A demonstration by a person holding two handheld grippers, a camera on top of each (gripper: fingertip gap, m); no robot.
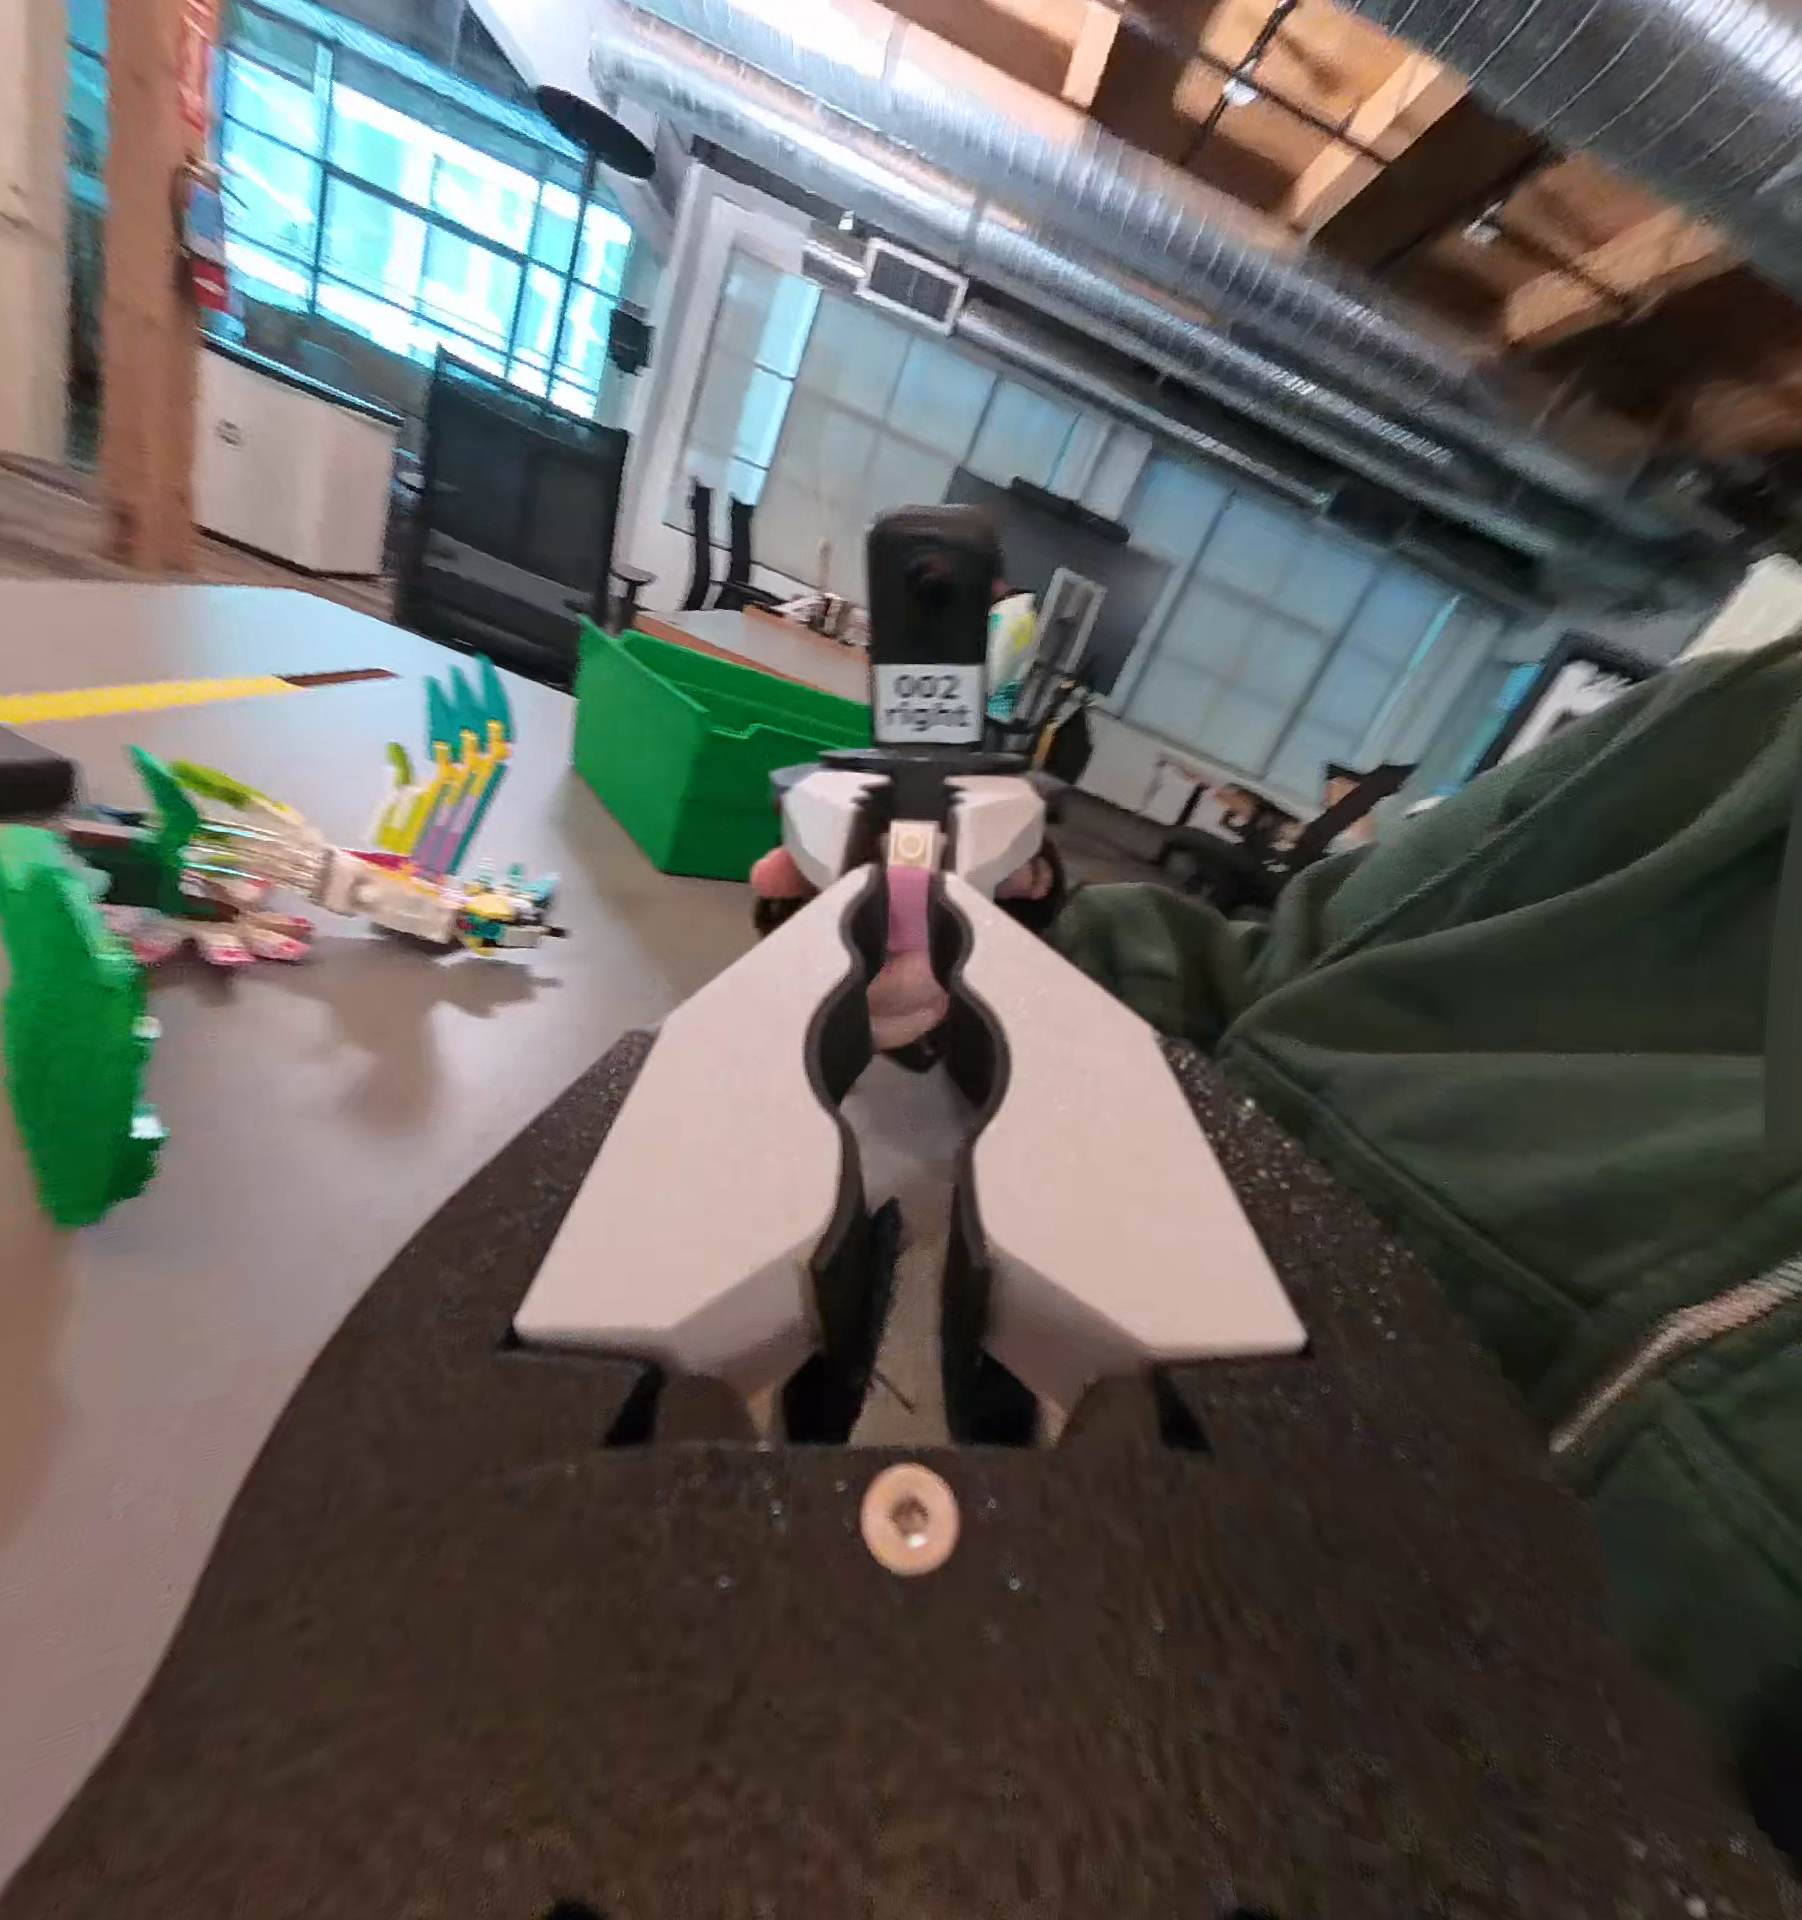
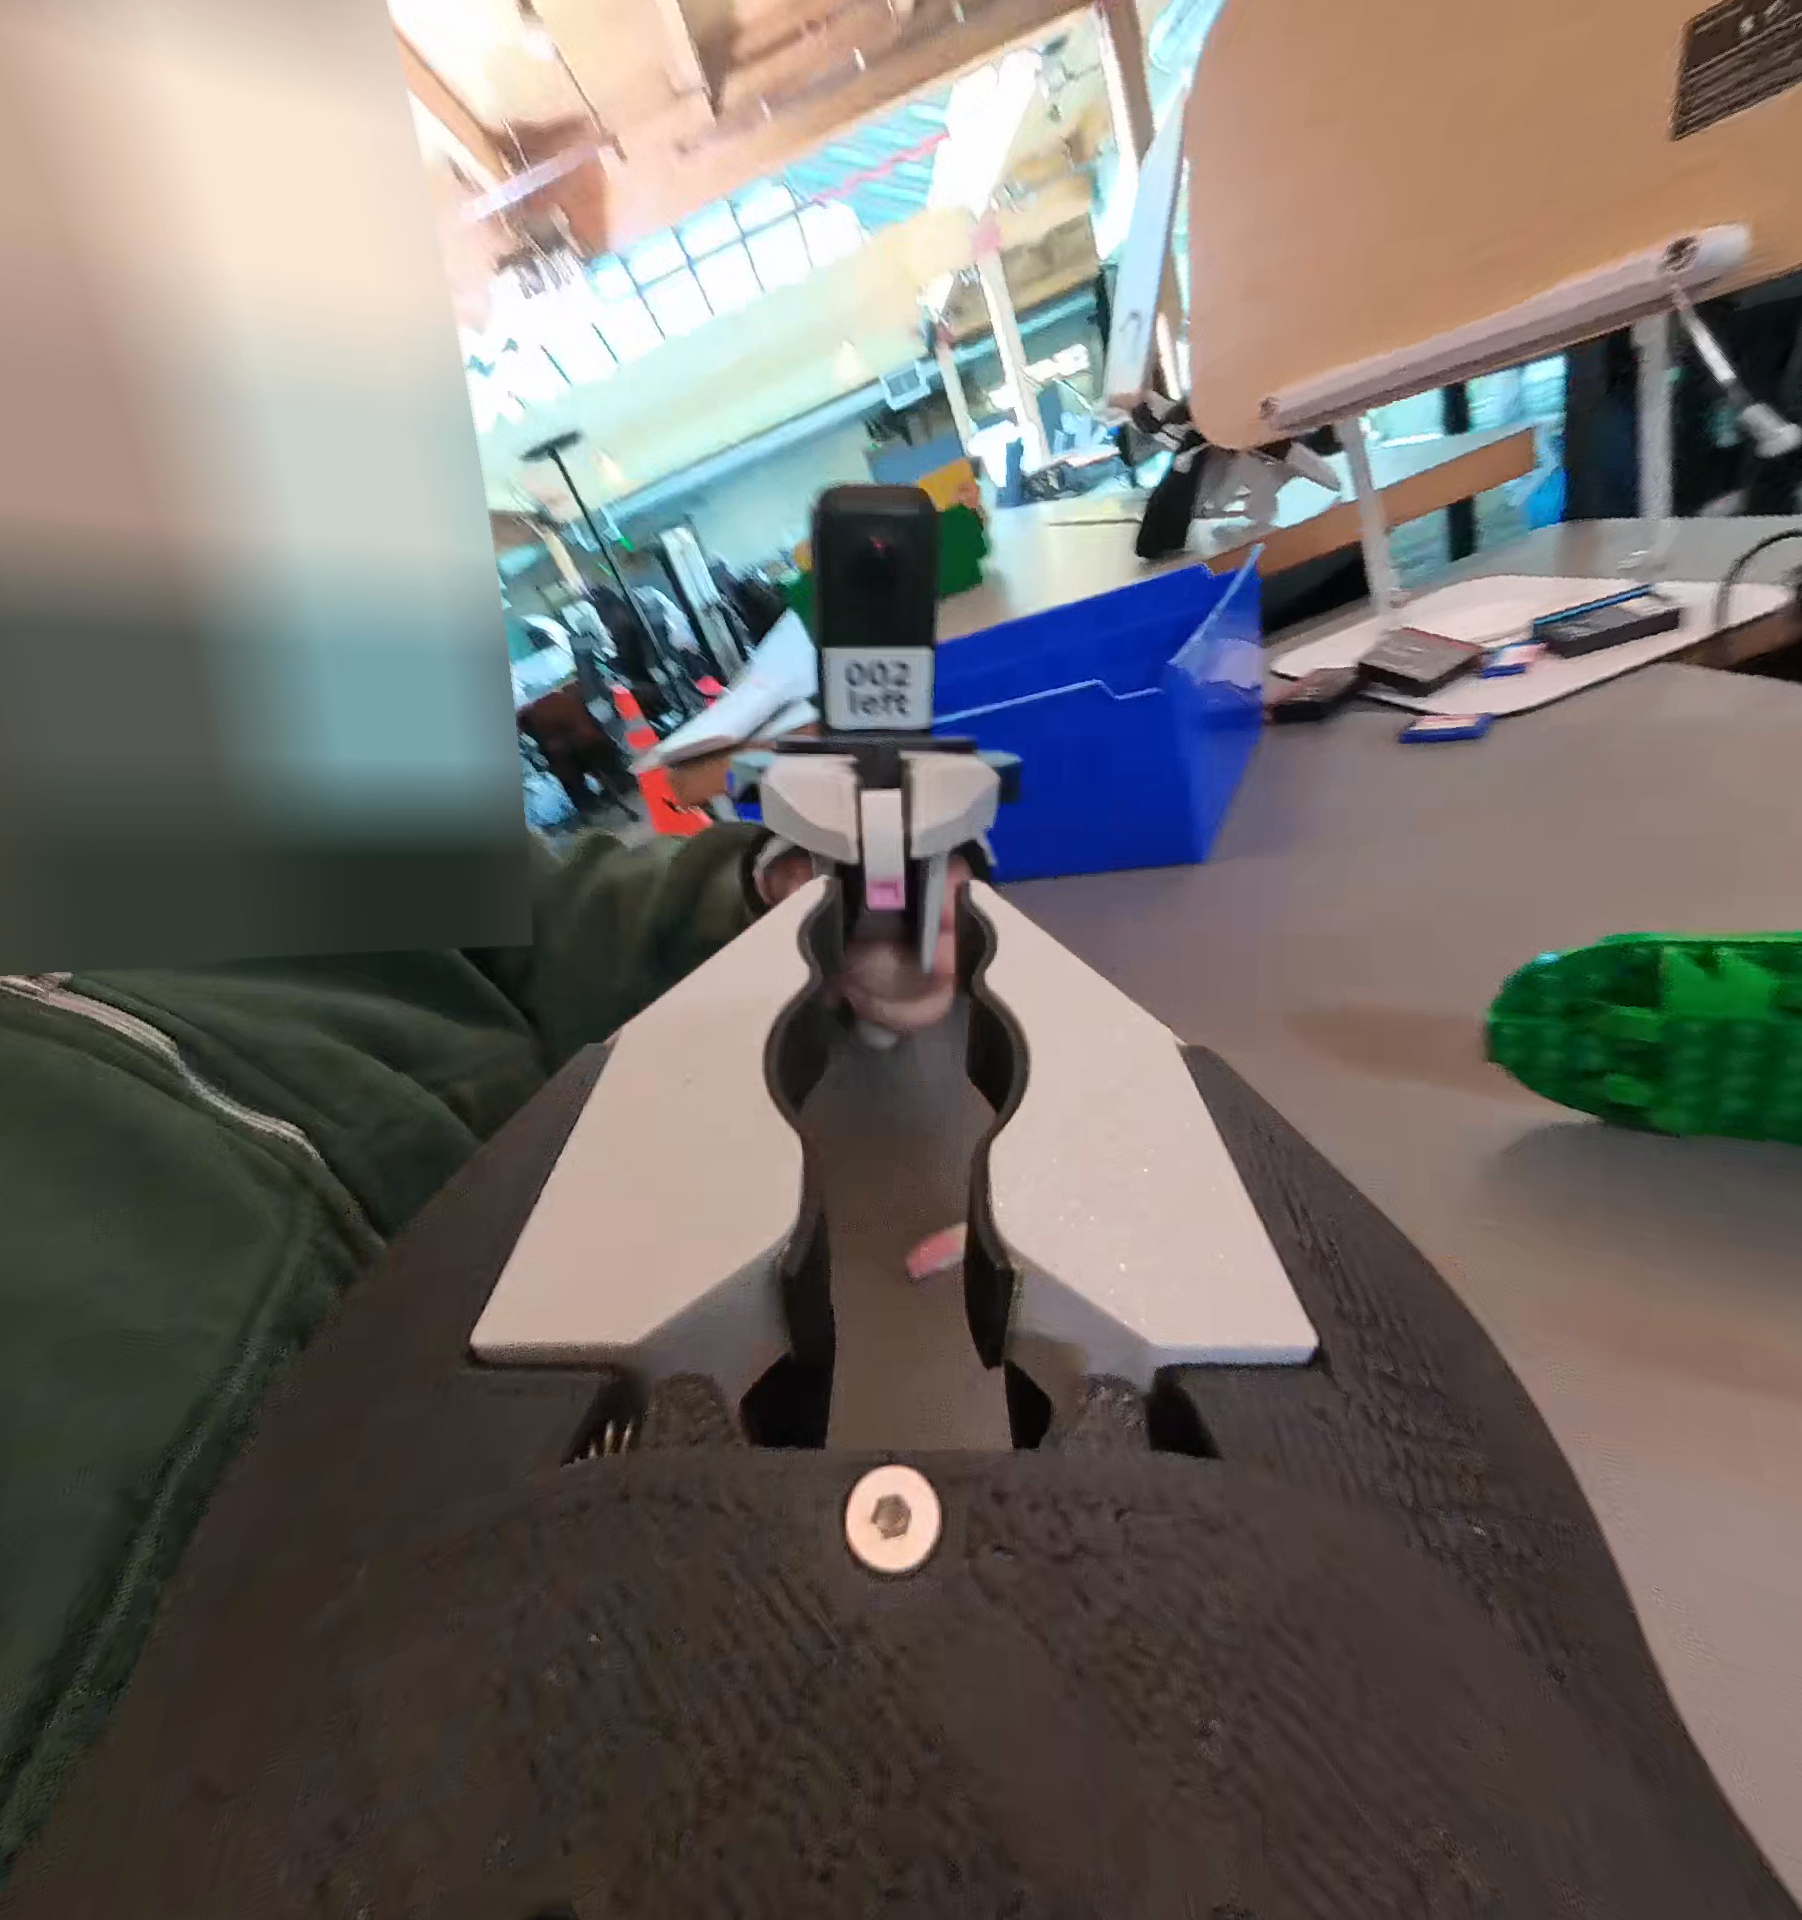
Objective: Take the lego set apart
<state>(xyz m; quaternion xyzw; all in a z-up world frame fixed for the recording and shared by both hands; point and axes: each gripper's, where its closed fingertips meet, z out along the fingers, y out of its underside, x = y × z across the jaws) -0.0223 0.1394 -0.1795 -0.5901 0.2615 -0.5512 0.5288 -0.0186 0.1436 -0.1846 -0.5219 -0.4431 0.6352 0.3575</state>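
My two grippers face each other tip to tip above the grey table (image 1: 357, 1091). My left gripper (image 1: 907, 899) is shut on a small pink and white lego piece (image 1: 908, 914), which also shows in the right wrist view (image 2: 884, 868). My right gripper (image 2: 902, 899) meets that piece head on, and its jaws stand wider apart than the piece. The rest of the lego set (image 1: 409, 883), white, yellow, teal and pink, lies on the table to the left. A green lego plate (image 1: 76, 997) stands near it and also shows in the right wrist view (image 2: 1686, 1029). A loose pink piece (image 2: 933, 1252) lies on the table under my right gripper.
A green bin (image 1: 689, 758) stands behind the lego set. A blue bin (image 2: 1084, 727) sits on the far side of the table. Small dark devices and cards (image 2: 1416, 665) lie at the back right. A person's green jacket sleeve (image 1: 1499, 1039) fills the near side. The grippers are tip to tip, or close to it. The lego set (image 1: 409, 883) is about equally far from each gripper, around 25 centimeters.
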